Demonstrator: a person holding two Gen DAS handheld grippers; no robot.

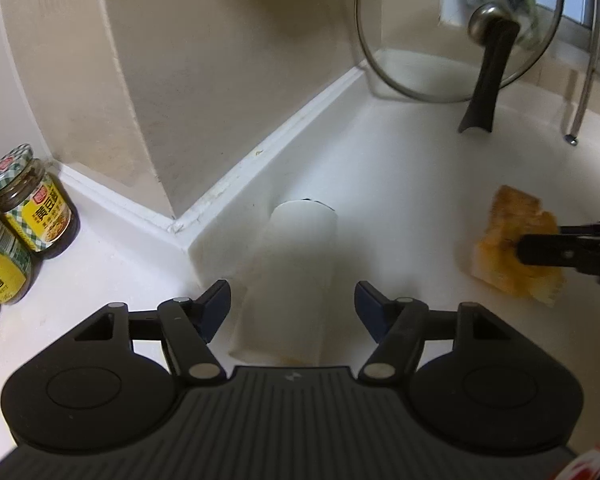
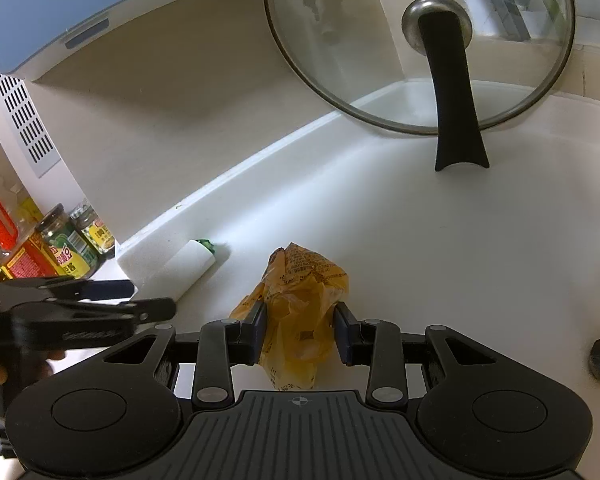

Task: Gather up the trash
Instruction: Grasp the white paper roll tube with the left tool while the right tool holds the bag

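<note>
Counted on white desk: one white paper tube between spread left claw; one crumpled yellow plastic wrapper gripped by right claw; one glass lid.

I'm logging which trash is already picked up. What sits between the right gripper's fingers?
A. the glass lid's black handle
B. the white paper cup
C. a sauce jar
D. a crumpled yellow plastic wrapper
D: in the right wrist view the right gripper has both pads pressed against the crumpled yellow plastic wrapper.
</note>
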